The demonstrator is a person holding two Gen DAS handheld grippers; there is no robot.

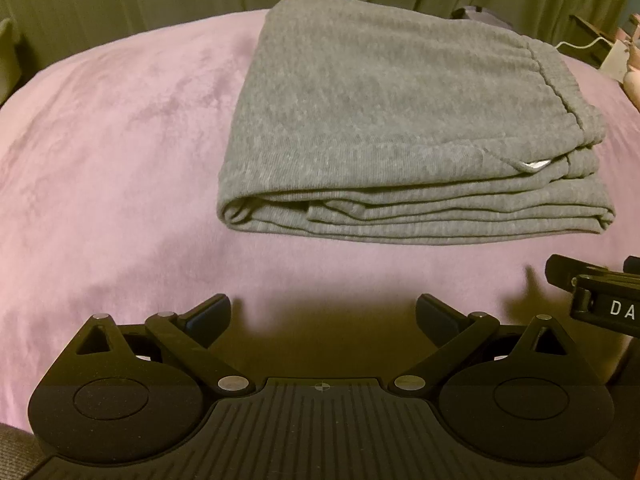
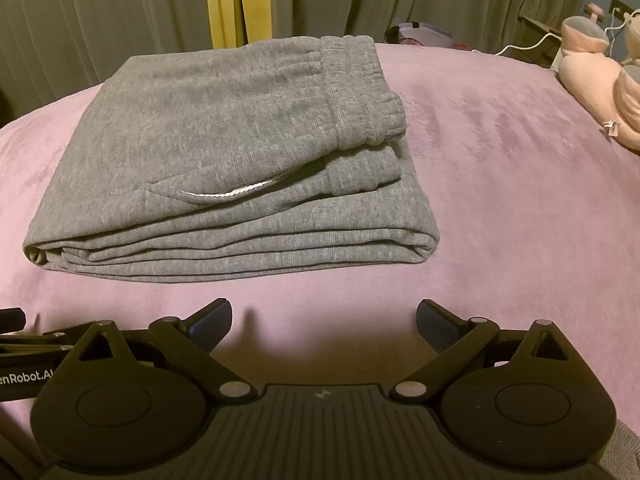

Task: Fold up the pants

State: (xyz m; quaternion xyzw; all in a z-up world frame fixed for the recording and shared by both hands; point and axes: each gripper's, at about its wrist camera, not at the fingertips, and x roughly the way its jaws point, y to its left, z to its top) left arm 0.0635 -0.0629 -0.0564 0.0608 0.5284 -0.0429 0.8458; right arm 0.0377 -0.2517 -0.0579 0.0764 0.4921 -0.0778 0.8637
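Grey sweatpants (image 1: 380,120) lie folded in a thick stack on a pink-purple blanket (image 1: 120,152); the elastic waistband is on top at the right and a white drawstring (image 2: 228,193) peeks from a fold. They also show in the right wrist view (image 2: 224,152). My left gripper (image 1: 323,314) is open and empty, just in front of the stack's near edge. My right gripper (image 2: 324,318) is open and empty, also in front of the stack, beside the left one. Part of the right gripper shows at the left wrist view's right edge (image 1: 600,292).
Grey-green curtains (image 2: 120,12) with a yellow strip hang behind the bed. A pink plush toy (image 2: 600,80) lies at the bed's far right, with white cables and dark furniture (image 2: 536,40) behind it. Blanket surface (image 2: 500,180) extends right of the pants.
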